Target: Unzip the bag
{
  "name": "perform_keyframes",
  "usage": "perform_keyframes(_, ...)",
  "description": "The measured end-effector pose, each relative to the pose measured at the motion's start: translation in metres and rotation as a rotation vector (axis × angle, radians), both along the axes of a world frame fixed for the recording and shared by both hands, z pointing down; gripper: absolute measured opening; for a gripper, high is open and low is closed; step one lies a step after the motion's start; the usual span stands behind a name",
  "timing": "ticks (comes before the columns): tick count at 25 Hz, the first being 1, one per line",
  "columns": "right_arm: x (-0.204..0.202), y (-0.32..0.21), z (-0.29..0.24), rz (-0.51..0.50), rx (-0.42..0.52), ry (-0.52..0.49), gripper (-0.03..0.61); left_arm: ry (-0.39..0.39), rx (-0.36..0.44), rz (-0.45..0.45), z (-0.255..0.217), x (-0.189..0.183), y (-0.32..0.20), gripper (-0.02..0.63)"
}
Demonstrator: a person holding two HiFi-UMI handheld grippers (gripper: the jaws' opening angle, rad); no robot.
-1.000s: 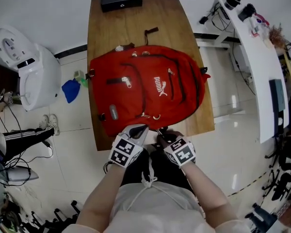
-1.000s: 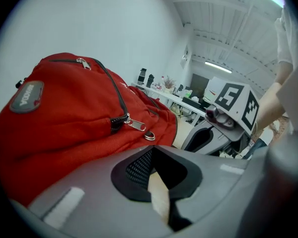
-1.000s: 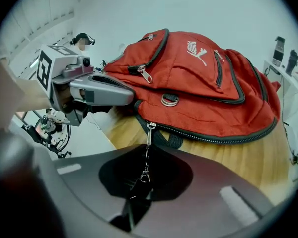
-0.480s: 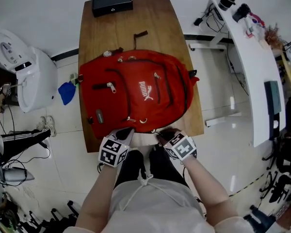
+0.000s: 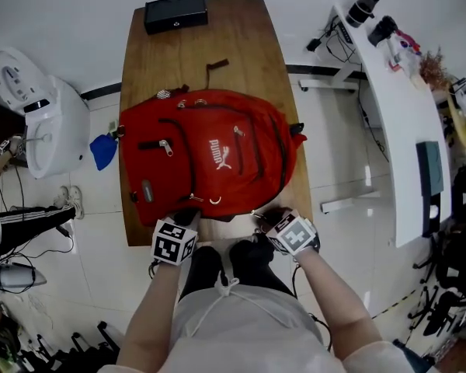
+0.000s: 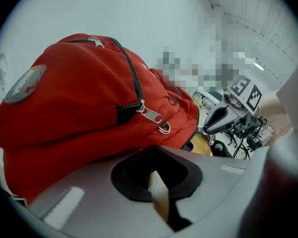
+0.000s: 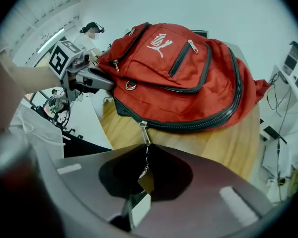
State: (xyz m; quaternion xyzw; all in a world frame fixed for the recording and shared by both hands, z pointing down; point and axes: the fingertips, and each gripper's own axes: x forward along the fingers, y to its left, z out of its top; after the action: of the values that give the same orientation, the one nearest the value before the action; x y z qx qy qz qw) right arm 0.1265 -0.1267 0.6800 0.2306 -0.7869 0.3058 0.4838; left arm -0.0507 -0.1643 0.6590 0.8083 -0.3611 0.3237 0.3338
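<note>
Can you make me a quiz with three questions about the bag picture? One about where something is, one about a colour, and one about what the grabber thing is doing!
1. Where is the black box?
A. On the floor
B. At the far end of the table
C. On the white desk

2. What colour is the backpack?
A. Blue
B. Green
C. Red

3. What is the right gripper doing?
A. Pinching the zipper pull
B. Hanging open over the floor
C. Holding the black box

Answers:
1 B, the black box sits on the wooden table, beyond the backpack.
2 C, its fabric is red, with black zips.
3 A, in the right gripper view the jaws are shut on the zipper pull of the big zip.
</note>
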Motion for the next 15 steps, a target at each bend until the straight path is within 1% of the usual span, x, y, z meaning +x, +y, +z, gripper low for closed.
perform_keyframes(3, 0.011, -0.004, -0.001, -0.030, 0.004, 0.029, 0.028, 0.007, -0.006, 0.002, 0.000, 0.000, 0.001, 0.006)
perform_keyframes(6, 0.027, -0.015, -0.004, -0.057, 0.030, 0.070, 0.026, 0.012, -0.017, 0.001, -0.001, 0.000, 0.000, 0.006)
perform_keyframes(15, 0.084, -0.053, -0.016, -0.028, 0.106, 0.155, 0.023, 0.031, -0.023, -0.052, 0.002, 0.000, 0.000, 0.006)
